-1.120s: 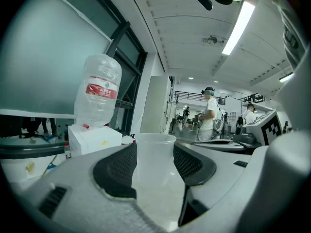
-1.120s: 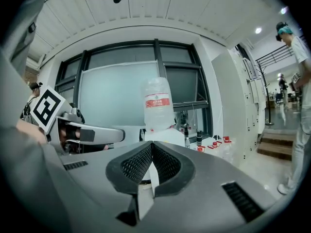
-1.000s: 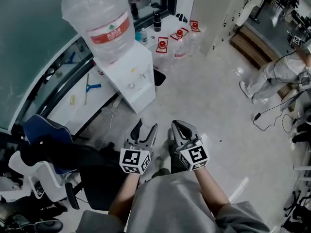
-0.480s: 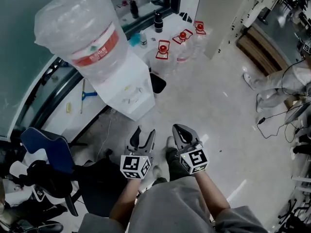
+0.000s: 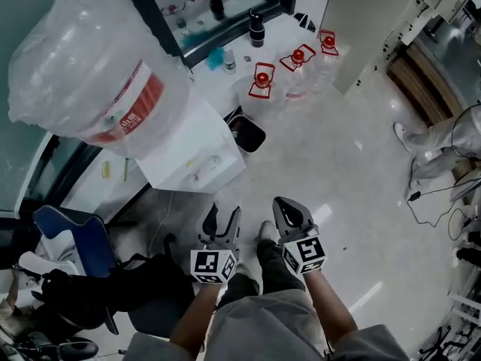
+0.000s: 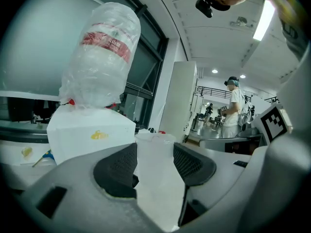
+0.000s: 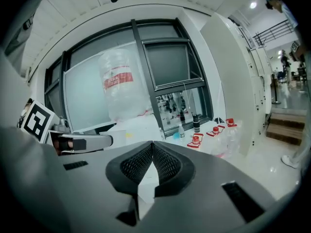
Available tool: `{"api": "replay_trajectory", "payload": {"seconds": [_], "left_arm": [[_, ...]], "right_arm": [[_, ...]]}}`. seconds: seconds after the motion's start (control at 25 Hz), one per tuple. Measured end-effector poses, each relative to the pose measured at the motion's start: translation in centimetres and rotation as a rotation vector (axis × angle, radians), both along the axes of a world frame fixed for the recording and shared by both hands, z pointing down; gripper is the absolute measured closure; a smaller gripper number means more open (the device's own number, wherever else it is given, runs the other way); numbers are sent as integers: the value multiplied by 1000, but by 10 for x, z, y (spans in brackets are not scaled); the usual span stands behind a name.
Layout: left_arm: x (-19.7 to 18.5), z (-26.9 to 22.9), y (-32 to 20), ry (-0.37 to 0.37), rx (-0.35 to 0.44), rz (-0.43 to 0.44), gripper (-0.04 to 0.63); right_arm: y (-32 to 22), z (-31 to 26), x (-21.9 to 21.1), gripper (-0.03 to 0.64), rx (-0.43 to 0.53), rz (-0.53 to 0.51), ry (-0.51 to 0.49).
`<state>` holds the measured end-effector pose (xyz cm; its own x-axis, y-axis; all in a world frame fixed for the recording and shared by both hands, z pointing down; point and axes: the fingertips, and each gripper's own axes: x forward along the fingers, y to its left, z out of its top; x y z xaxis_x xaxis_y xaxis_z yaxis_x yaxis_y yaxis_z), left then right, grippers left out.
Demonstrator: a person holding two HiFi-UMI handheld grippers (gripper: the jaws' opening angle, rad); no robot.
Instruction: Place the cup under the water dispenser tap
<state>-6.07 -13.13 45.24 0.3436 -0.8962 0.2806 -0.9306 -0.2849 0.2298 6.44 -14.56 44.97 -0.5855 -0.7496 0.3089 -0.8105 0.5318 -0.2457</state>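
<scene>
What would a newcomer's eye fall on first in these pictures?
First, the big clear plastic water bottle with a red label, mounted on the white box-shaped water dispenser at the head view's upper left. Next, the left gripper, low in the middle, closed on a translucent plastic cup. The right gripper is beside it, jaws together and empty.

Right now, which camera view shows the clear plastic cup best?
The left gripper view: the clear plastic cup fills the centre, clamped between the left gripper's jaws, rim visible. The head view shows that gripper from above, the cup barely discernible. The right gripper view shows no cup.
</scene>
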Motion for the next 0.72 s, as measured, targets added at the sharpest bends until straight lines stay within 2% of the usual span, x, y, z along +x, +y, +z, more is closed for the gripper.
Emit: {"api": "replay_trajectory", "payload": {"seconds": [0.28, 0.48, 0.72], "left_arm": [[-14, 51, -30, -19, 13, -73, 364], [-22, 87, -36, -30, 10, -61, 364], [-34, 135, -44, -78, -2, -84, 364]], "right_arm": [[-27, 54, -16, 606, -54, -26, 10], [-35, 85, -25, 604, -62, -1, 11], [-38, 121, -31, 604, -77, 28, -3]]}}
